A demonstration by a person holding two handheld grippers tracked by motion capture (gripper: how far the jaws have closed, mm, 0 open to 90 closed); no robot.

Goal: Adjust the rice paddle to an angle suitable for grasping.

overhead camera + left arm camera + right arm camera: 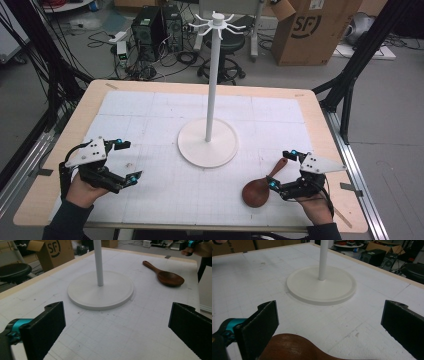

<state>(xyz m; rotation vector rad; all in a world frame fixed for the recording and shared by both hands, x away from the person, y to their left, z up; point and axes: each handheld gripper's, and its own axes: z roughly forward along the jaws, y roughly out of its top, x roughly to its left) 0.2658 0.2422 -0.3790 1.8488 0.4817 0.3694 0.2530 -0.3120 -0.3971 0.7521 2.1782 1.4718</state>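
A dark brown wooden spoon [259, 190] lies on the white mat at the front right, with its handle pointing away toward the stand. My right gripper [280, 169] stands open with its jaws on either side of the spoon's handle. The spoon [292, 347] shows low between the jaws of my right gripper [329, 325], and I see no contact. My left gripper [129, 160] is open at the front left with nothing in it. From my left gripper [116, 327] the spoon [170, 277] lies far across the mat. A white hook stand [207, 142] rises from the middle.
The stand's round base [100, 290] and thin pole take up the mat's centre, with hooks at the top [218, 20]. The wooden table edge [65, 125] frames the gridded mat. Beyond the table are a cardboard box [312, 30], a stool [227, 47] and computer towers [155, 30].
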